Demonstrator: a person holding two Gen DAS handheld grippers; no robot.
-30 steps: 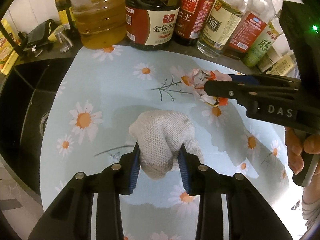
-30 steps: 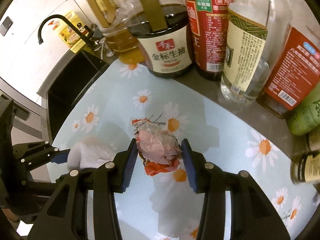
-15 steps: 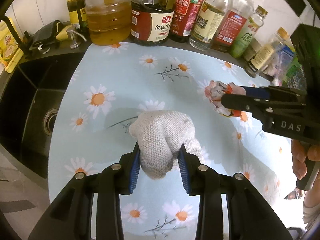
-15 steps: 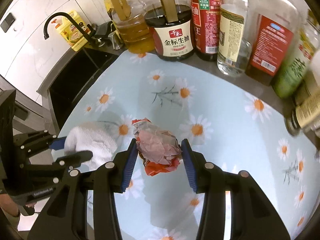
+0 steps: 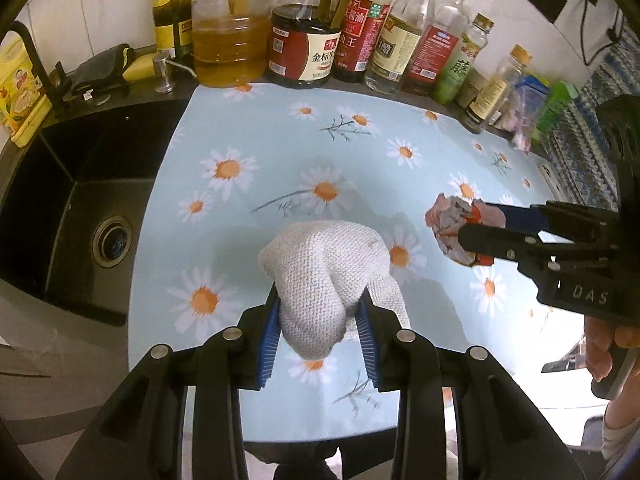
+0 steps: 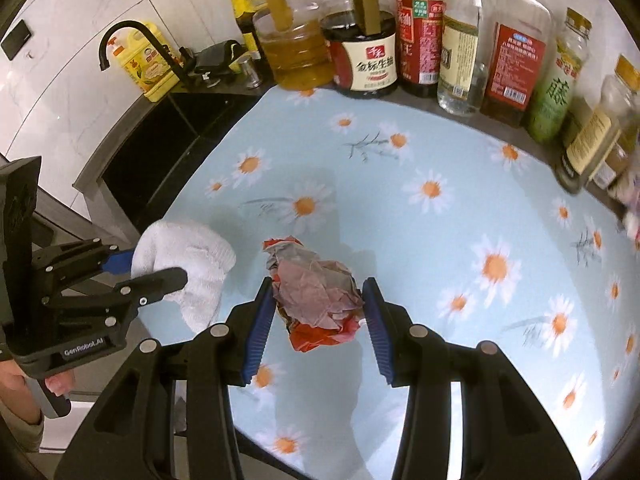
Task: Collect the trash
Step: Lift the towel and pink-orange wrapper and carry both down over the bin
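Observation:
My left gripper (image 5: 320, 312) is shut on a white knitted cloth (image 5: 320, 268), held above the daisy-print counter mat (image 5: 280, 140). The cloth also shows in the right wrist view (image 6: 188, 256), with the left gripper (image 6: 160, 268) around it. My right gripper (image 6: 318, 300) is shut on a crumpled pink and red wrapper (image 6: 316, 292), held above the mat (image 6: 440, 160). In the left wrist view the wrapper (image 5: 452, 224) sits at the right gripper's tip (image 5: 476, 228), to the right of the cloth.
Several oil and sauce bottles (image 5: 304, 40) line the back of the counter (image 6: 368, 52). A black sink (image 5: 72, 208) with a black faucet (image 6: 120, 36) lies to the left. A yellow detergent bottle (image 6: 148, 64) stands by the faucet. Small jars (image 5: 488, 92) stand at back right.
Both grippers have pulled back and up from the bottles, each still holding its item. More of the mat and its front edge now show. The wrapper has moved further right of the cloth.

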